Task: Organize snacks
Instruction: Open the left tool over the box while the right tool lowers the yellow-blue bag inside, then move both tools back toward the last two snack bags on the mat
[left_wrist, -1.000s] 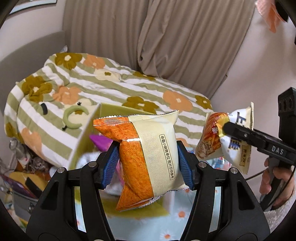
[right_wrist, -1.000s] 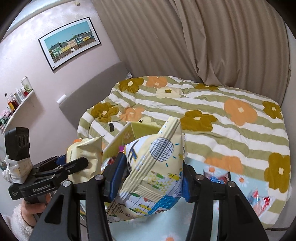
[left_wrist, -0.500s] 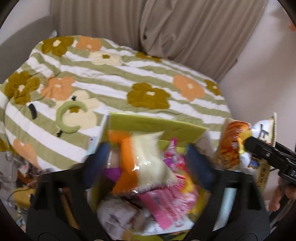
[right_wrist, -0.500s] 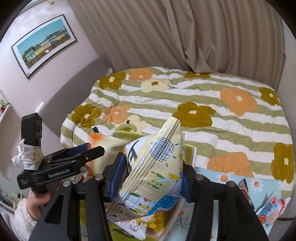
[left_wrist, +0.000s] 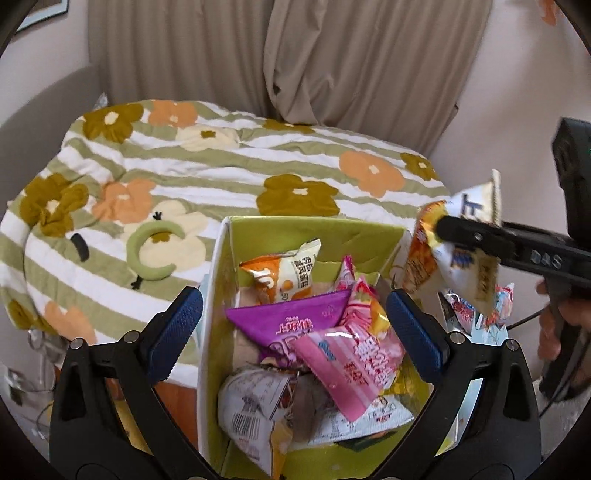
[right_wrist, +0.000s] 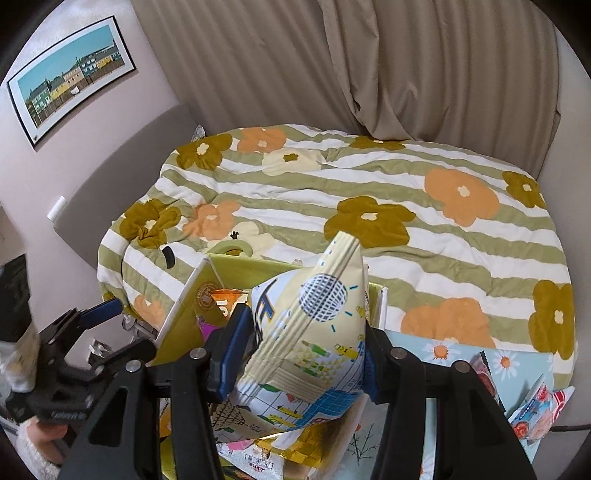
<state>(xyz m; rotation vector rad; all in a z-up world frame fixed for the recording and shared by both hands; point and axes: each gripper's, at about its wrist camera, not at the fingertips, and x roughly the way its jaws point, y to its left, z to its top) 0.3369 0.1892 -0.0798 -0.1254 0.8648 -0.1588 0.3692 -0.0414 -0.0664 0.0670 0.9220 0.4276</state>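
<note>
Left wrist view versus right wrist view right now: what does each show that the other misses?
Left wrist only: the purple packet and pink packet inside the green box. Right wrist only: the framed picture on the wall, and loose packets beside the box. Both: the box, the floral blanket, and the cream snack bag clamped in the right hand-held gripper.
</note>
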